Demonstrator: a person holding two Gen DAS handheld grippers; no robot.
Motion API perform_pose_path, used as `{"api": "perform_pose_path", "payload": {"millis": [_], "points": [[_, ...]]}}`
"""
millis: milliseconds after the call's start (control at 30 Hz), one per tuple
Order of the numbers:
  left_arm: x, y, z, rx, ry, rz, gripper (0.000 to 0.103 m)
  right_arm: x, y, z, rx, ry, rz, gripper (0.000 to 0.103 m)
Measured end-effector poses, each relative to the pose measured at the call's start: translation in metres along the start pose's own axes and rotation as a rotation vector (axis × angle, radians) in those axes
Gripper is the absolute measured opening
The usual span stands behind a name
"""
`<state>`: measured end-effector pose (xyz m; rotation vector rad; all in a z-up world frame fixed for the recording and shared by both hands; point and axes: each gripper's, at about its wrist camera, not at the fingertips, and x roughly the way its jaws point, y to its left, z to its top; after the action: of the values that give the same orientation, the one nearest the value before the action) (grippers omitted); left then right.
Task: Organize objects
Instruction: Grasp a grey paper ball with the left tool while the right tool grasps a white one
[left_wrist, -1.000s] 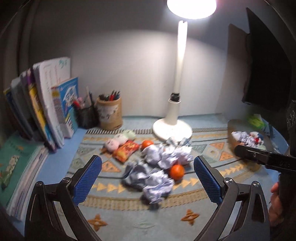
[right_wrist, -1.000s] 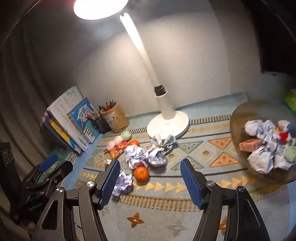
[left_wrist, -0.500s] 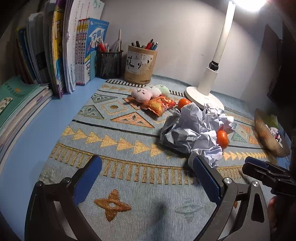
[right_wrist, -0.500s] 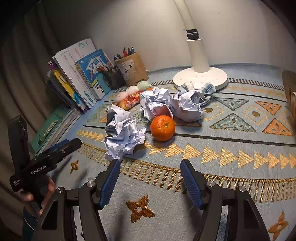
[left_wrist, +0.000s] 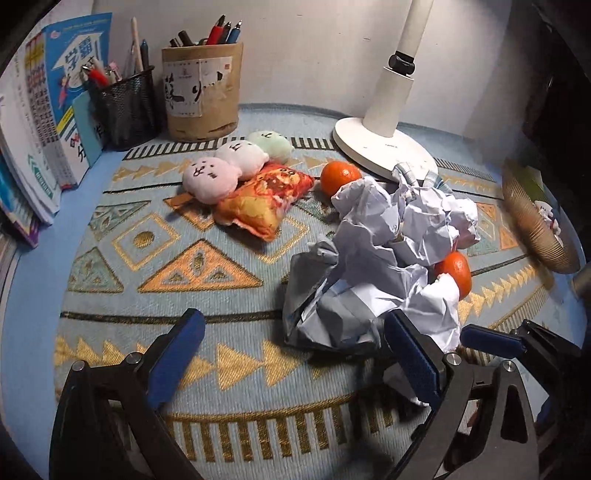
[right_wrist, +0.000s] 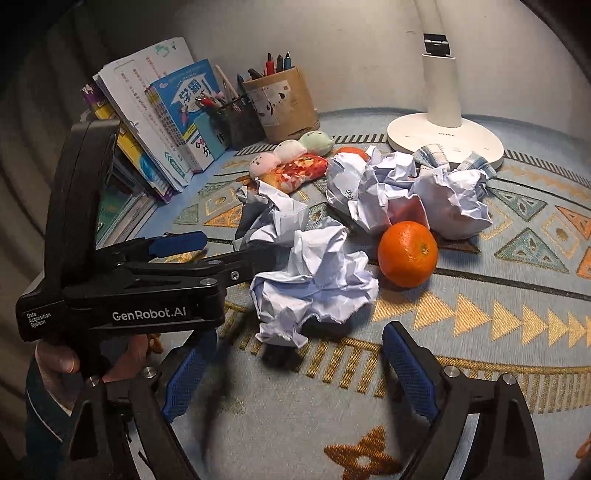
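Crumpled paper balls lie heaped on the patterned mat (left_wrist: 221, 362). My left gripper (left_wrist: 295, 350) is open and low over the mat, its right finger beside a grey-white paper ball (left_wrist: 332, 314); nothing sits between its pads. My right gripper (right_wrist: 295, 369) has its jaws opening, with a white paper ball (right_wrist: 314, 284) just beyond the fingertips and not between them. An orange (right_wrist: 406, 254) rests right of that ball, and a second orange (left_wrist: 340, 177) sits near the lamp. The left gripper (right_wrist: 221, 251) reaches in from the left in the right wrist view.
Plush toys (left_wrist: 229, 170) and a snack-shaped pillow (left_wrist: 266, 199) lie behind the paper. Two pen holders (left_wrist: 203, 96) and upright books (left_wrist: 48, 122) line the back left. A white lamp base (left_wrist: 384, 147) stands at the back, a brown bowl (left_wrist: 532, 229) at the right.
Both grippers have dropped and tilted down toward the paper pile, which now looks much closer. The right gripper's jaws stand wider than before.
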<state>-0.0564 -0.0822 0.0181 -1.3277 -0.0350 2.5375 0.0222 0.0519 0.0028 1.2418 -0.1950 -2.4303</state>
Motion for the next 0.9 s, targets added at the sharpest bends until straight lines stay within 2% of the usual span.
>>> {"api": "perform_pose_path", "payload": {"millis": [67, 133, 200, 233, 267, 300, 367, 433, 633, 733, 900], "points": [[0.005, 0.0, 0.004, 0.001, 0.004, -0.003, 0.095, 0.007, 0.0, 0.004, 0.003, 0.006, -0.007, 0.091], [0.012, 0.003, 0.006, -0.015, 0.017, -0.02, 0.085, 0.012, -0.002, 0.008, 0.005, 0.002, -0.033, 0.09], [0.011, 0.005, 0.006, -0.027, -0.005, -0.029, 0.085, 0.016, -0.005, 0.011, 0.014, 0.007, -0.041, 0.086], [0.01, 0.007, 0.006, -0.033, -0.008, -0.037, 0.084, 0.016, -0.005, 0.012, 0.019, 0.007, -0.035, 0.081], [0.008, 0.007, 0.006, -0.038, -0.018, -0.051, 0.074, 0.016, -0.006, 0.012, 0.021, 0.005, -0.027, 0.073], [0.008, 0.008, 0.006, -0.04, -0.02, -0.067, 0.07, 0.015, -0.006, 0.012, 0.024, 0.003, -0.021, 0.069], [0.006, 0.007, 0.005, -0.035, -0.029, -0.062, 0.06, 0.015, -0.006, 0.011, 0.028, -0.003, -0.003, 0.051], [0.007, 0.005, 0.005, -0.024, -0.03, -0.059, 0.05, 0.014, -0.004, 0.01, 0.025, -0.007, 0.022, 0.045], [-0.003, 0.002, 0.003, -0.004, -0.076, -0.043, 0.046, 0.007, -0.004, 0.007, 0.029, -0.036, 0.043, 0.039], [-0.014, 0.0, -0.002, -0.015, -0.105, -0.065, 0.046, -0.002, -0.004, 0.003, 0.024, -0.057, 0.041, 0.038], [-0.042, -0.015, -0.009, 0.001, -0.163, -0.08, 0.046, -0.032, -0.002, -0.008, 0.011, -0.105, 0.045, 0.038]]}}
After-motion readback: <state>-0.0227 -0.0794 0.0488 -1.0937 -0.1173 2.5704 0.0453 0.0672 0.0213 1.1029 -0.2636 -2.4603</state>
